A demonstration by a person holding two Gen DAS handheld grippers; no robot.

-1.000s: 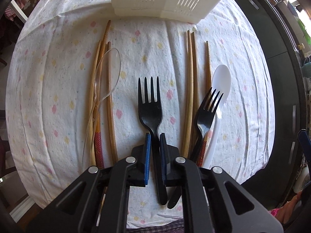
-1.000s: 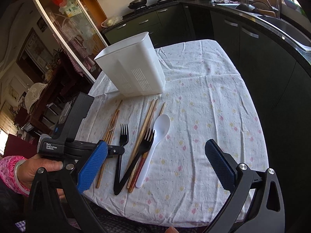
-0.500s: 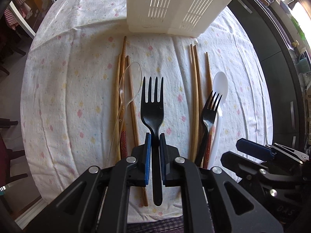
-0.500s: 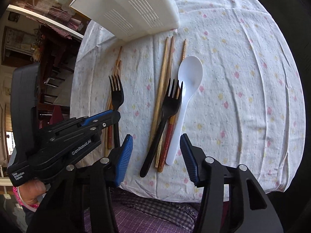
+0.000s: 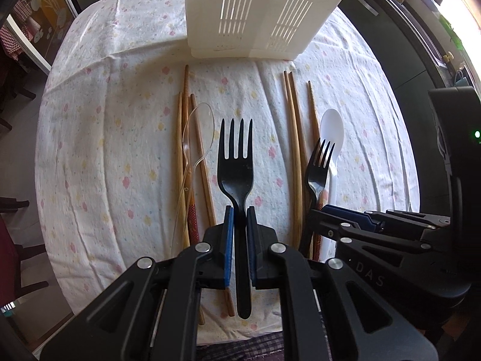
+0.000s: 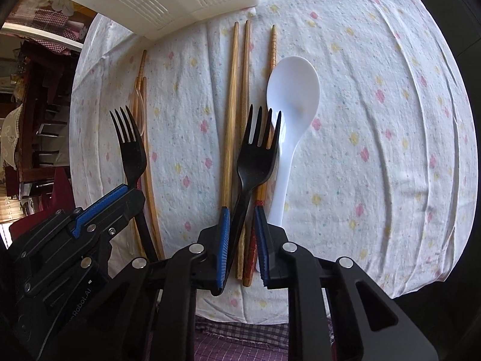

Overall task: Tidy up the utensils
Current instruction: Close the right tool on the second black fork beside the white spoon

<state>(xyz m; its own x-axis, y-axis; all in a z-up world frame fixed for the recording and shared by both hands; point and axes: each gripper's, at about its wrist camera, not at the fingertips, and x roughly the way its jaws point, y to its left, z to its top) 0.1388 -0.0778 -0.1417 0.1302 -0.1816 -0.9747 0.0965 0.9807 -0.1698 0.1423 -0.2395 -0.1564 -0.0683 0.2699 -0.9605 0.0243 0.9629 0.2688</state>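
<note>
I see two black plastic forks, each glossy with four tines. The first fork (image 5: 236,177) stands in the centre of the left wrist view, its neck pinched between the blue pads of my left gripper (image 5: 239,210), handle tail hanging below the jaws. The second fork (image 6: 255,156) leans across the middle of the right wrist view; my right gripper (image 6: 242,210) has just been closing around its handle, which lies against the left pad while two chopstick ends (image 6: 248,252) share the remaining gap, so I cannot tell whether both pads press yet. A white spoon (image 6: 293,96) lies just right of this fork, touching it. Left of centre are more chopsticks and a clear spoon (image 5: 198,132). The white slotted basket (image 5: 261,15) fills the top edge; the flowered tablecloth (image 6: 390,150) stays bare to the right, dropping off at the lower edge.
</note>
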